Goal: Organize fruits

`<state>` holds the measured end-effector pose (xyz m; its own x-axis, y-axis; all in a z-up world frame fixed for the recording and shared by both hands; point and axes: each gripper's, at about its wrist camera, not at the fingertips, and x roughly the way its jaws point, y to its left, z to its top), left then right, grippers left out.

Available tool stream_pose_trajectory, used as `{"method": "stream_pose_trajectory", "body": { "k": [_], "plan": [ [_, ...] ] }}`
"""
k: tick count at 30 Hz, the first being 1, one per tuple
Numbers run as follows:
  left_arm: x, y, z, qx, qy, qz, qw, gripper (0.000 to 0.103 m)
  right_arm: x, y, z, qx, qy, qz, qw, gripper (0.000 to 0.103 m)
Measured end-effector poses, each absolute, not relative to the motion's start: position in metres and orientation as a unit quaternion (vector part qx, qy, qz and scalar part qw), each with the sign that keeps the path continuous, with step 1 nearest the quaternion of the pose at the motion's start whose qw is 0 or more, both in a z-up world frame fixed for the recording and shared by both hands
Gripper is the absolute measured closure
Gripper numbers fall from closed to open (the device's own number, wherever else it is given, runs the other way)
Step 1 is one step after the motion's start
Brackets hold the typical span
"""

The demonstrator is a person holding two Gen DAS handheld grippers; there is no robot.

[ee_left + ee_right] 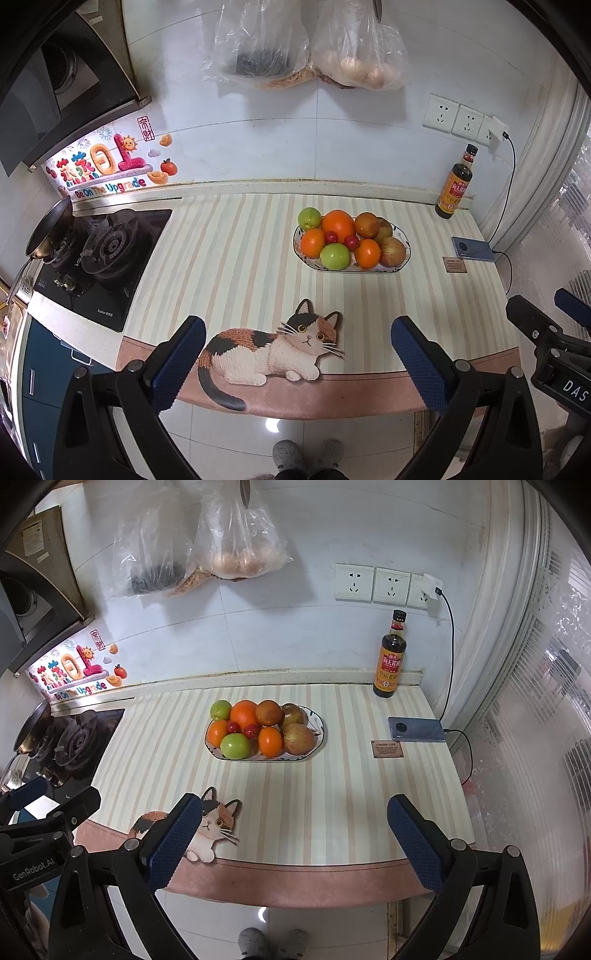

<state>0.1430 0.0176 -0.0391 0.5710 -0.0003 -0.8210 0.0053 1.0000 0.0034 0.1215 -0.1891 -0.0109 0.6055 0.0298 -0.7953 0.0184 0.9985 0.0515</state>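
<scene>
An oval patterned plate (400,264) (320,734) sits on the striped counter mat, piled with fruit: several oranges (338,225) (243,712), two green fruits (334,256) (235,746), red-yellow apples (392,252) (298,738) and two small red fruits (351,242) (252,731). My left gripper (297,363) is open and empty, held off the counter's front edge, well short of the plate. My right gripper (293,843) is open and empty, also at the front edge. Each gripper shows at the side of the other's view.
A gas hob (107,254) with a pan (50,230) lies at the left. A sauce bottle (390,657), a phone on a charging cable (417,729) and a small brown card (386,748) sit at the right back. Plastic bags (236,535) hang on the wall.
</scene>
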Motion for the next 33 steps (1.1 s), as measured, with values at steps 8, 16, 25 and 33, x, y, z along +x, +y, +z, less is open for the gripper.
{"method": "stream_pose_trajectory", "body": {
  "k": [8,16,25,33],
  "plan": [
    [0.1418,0.0190,-0.0365,0.000,0.462,-0.001,0.887,0.000,0.1234,-0.1877,-0.0086,0.024,0.445,0.008,0.895,0.001],
    [0.1410,0.0194,-0.0339,-0.001,0.461,0.000,0.887,0.000,0.1247,-0.1865,-0.0068,0.021,0.445,0.012,0.895,0.001],
    [0.1389,0.0209,-0.0309,-0.001,0.459,0.002,0.889,0.000,0.1237,-0.1856,-0.0071,0.022,0.444,0.013,0.896,0.001],
    [0.1372,0.0213,-0.0292,-0.001,0.460,0.002,0.888,0.000,0.1230,-0.1854,-0.0070,0.022,0.445,0.013,0.895,0.001]
  ]
}}
